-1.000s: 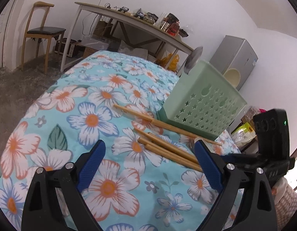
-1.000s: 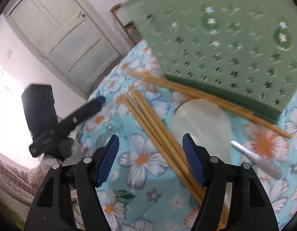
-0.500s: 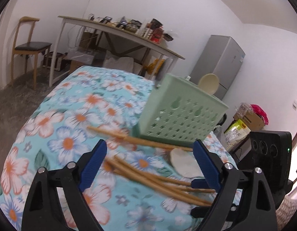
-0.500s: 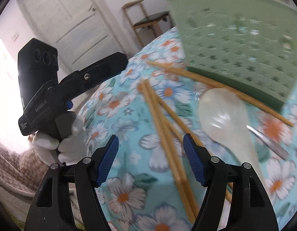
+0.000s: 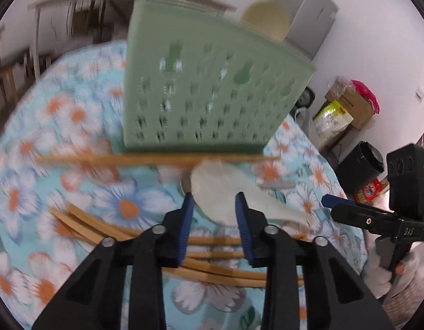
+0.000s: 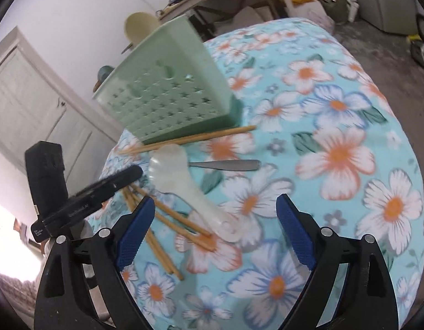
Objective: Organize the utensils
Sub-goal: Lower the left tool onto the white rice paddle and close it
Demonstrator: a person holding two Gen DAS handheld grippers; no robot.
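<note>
Utensils lie loose on the floral tablecloth (image 6: 335, 104), none gripped. Since a second ago your left gripper (image 5: 214, 214) has swung from over the chopsticks (image 5: 212, 268) to above the white spoon (image 5: 225, 189). Its jaws, then spread wide, are closing; the spoon's bowl shows between the blue pads, but they do not press on it. Your right gripper (image 6: 216, 229) has drawn back from the green holder (image 6: 167, 93); its jaws are opening, nothing between them. My judgement: the spoon is the next pick, not yet secured.

In the right wrist view the spoon's long axis runs from its bowl, just beside the holder's base, toward your right gripper, handle end nearest. A metal utensil (image 6: 225, 165) points away from the bowl toward the cloth's middle. One chopstick (image 6: 189, 139) lies along the holder's base; the rest fan out at the table's near edge, under your left gripper.
</note>
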